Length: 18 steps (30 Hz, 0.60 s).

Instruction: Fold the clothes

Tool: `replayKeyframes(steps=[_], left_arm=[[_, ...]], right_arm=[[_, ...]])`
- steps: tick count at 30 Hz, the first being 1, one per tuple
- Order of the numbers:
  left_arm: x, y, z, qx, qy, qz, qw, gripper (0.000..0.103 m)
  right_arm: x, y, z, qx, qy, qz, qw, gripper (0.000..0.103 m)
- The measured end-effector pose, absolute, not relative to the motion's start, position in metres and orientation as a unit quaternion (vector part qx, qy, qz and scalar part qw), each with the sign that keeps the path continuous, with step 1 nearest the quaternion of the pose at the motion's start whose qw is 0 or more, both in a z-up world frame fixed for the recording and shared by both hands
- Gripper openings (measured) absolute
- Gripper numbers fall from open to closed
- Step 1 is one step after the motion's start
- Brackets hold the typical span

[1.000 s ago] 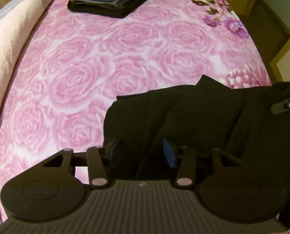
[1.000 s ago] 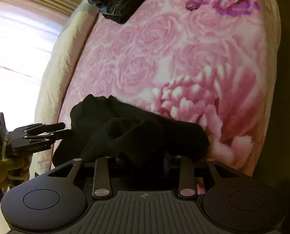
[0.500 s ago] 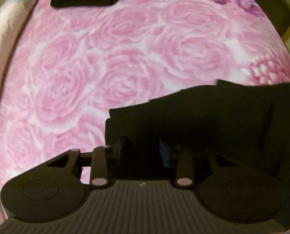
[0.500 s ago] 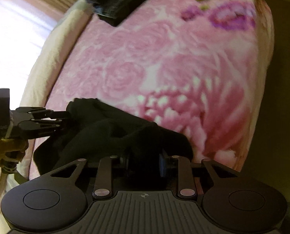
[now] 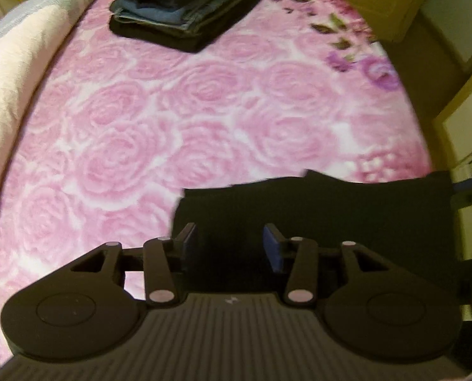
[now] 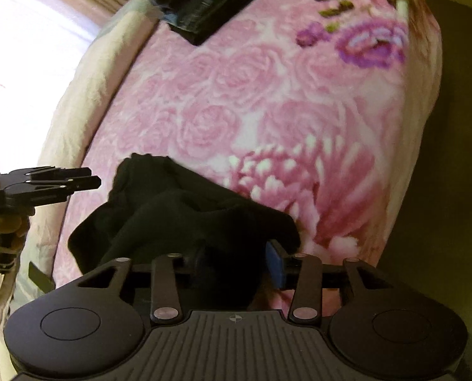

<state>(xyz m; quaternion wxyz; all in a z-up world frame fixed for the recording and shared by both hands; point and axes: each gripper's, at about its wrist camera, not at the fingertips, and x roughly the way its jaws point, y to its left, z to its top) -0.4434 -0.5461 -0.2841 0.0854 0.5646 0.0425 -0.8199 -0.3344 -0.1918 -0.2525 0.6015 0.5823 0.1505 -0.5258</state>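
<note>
Lay rumpled at the bed's [image 5: 204,120] near edge: black garment [image 5: 347,209], folded stack [image 5: 185,9] well apart. Spread wide over it, gripping nothing: left gripper [image 5: 231,244], right gripper [image 6: 232,263]. Probably mid-fold or just released; called for squaring before regrasping.

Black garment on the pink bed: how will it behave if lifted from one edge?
The black fabric garment will probably go floppy: it lies in soft rumpled folds on the pink rose-patterned blanket. It is likely light, since thin layers bunch between the right gripper fingers. It will probably drag rather than slide, as the blanket looks plush.
</note>
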Motion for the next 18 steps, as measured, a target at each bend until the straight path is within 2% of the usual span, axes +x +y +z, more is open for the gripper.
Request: replayKeyframes(steps=[4,8,9,10,12,18], left_arm=[[-0.440,-0.534,-0.273,0.551,0.043,-0.831,0.063,0.046],[-0.463,-0.530,-0.298,0.553,0.040,-0.832,0.020,0.049],[-0.470,-0.531,-0.305,0.556,0.046,-0.830,0.009,0.045],[-0.474,-0.531,-0.311,0.561,0.051,-0.826,0.003,0.027],[-0.478,-0.531,-0.314,0.569,0.050,-0.821,0.006,0.001],[-0.460,-0.550,-0.299,0.547,0.077,-0.829,0.088,0.001]], right_arm=[[-0.325,-0.194,-0.263,0.603,0.151,-0.506,0.598,0.043],[-0.321,-0.199,-0.270,0.609,0.142,-0.502,0.598,0.043],[-0.320,-0.199,-0.270,0.608,0.141,-0.502,0.599,0.043],[-0.319,-0.200,-0.271,0.607,0.141,-0.504,0.599,0.043],[-0.317,-0.199,-0.272,0.605,0.140,-0.506,0.598,0.043],[-0.316,-0.200,-0.282,0.604,0.148,-0.513,0.592,0.043]])
